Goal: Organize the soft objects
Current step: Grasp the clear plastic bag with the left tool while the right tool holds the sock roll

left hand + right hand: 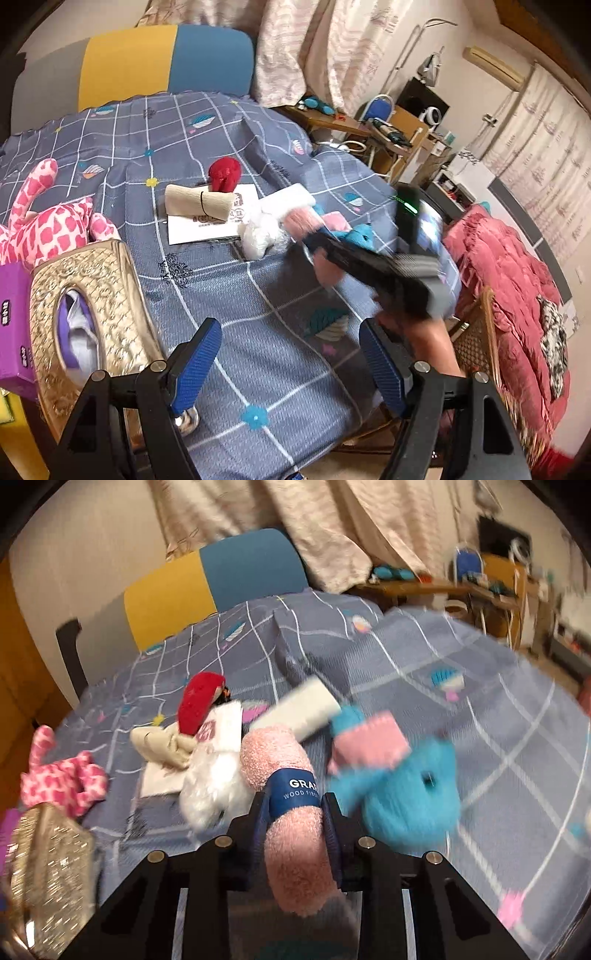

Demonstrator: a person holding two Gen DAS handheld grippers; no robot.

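On a bed [280, 350] with a grey checked sheet, the right tongs [295, 812] clamp a rolled pink towel [291, 834] around its blue paper band; its long axis runs away from the camera. Crowding it are a white fluffy toy [210, 794] on the left and a blurred blue plush [410, 794] on the right. The left tongs [291, 369] hover wide apart, empty, beside a gold tissue box [96, 325].

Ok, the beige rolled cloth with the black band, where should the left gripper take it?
Judging by its pose, grip the beige rolled cloth across its middle, at the black band, coming from above. It lies on its side atop the white card, and the open left gripper looks wide enough.
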